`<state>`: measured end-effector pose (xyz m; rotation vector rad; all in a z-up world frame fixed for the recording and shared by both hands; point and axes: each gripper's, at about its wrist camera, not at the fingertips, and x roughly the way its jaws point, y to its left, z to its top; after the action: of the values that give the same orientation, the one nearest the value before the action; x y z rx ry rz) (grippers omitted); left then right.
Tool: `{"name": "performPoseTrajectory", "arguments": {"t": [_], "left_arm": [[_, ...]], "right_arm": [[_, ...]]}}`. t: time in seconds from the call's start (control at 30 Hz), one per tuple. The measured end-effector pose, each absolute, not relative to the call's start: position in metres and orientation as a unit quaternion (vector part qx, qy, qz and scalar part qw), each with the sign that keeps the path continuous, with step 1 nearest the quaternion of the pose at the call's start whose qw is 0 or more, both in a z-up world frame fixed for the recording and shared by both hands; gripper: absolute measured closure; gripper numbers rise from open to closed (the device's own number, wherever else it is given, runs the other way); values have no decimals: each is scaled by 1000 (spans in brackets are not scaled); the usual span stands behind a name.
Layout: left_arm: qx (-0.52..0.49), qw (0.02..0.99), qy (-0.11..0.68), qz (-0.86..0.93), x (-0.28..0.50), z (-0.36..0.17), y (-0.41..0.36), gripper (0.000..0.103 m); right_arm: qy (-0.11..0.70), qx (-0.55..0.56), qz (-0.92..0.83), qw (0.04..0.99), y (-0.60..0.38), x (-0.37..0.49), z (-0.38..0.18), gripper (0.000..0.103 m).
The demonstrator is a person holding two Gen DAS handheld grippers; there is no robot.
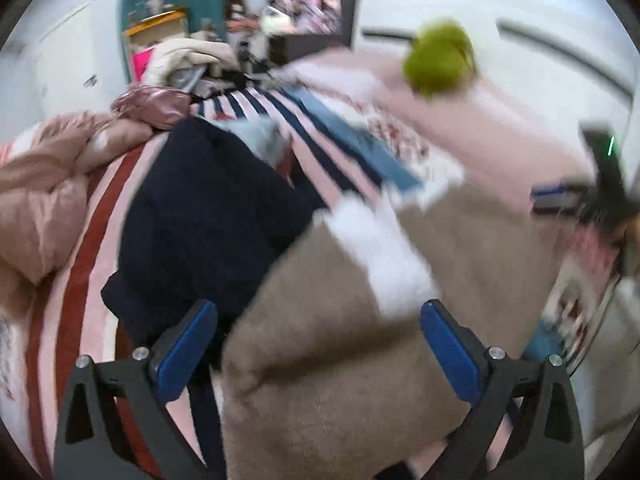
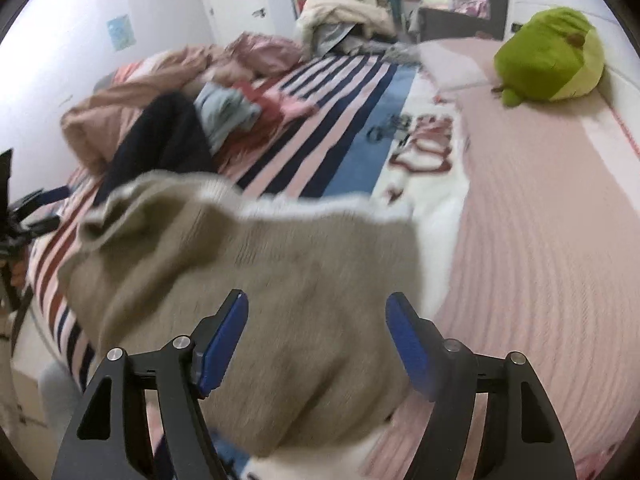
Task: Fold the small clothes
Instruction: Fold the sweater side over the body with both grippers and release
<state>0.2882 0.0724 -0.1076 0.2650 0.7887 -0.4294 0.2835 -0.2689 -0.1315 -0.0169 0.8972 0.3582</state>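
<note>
Here, from the left wrist, I see my left gripper point(image 1: 320, 344) spread wide above the beige sweater point(image 1: 340, 360), gripping nothing. From the right wrist, my right gripper point(image 2: 318, 332) likewise gapes wide over the sweater, lying on the striped blanket point(image 2: 320, 128).

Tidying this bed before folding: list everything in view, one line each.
sweater: one, beige with white trim, spread on the bed nearest both grippers
dark garment: one, navy or black, beyond the sweater on the left
light blue garment: one, crumpled beside the dark garment
striped blanket: one, pink, navy, red and blue stripes, covering the bed
pink bedspread: one, ribbed, right side of the bed
pink duvet: one, bunched at far left
plush toy: one, green, far right corner
cream clothes pile: one, beyond the bed
left gripper: black with blue pads, jaws open over the sweater
right gripper: same, jaws open over the sweater
</note>
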Motion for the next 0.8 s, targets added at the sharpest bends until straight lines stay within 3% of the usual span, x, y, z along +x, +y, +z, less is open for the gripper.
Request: {"name": "performPoseTrajectory", "arguments": {"t": [0.17,0.23,0.3,0.47,0.57,0.8], "left_arm": [[169,882,399,-188,300,-144,44,3],[183,898,379,-131,310,-144,44,8],[150,916,359,-98,322,-132,58,21],[34,947,316,52,356,-105,125,21],[-31,943,330,21,360,-102,153,21],[-87,935,336,-78,267,-108,167,10]], "right_arm": [[451,-17,193,871,-252,270,-148,35],[449,-25,199,871,-245,266,-146,35],[444,-31,200,873,-242,266,-143,35],[432,-35,190,881,-243,270,-135,35],[436,-29,190,879,-246,272,-136,35],[433,53,204,876,-273,244,-140,35]]}}
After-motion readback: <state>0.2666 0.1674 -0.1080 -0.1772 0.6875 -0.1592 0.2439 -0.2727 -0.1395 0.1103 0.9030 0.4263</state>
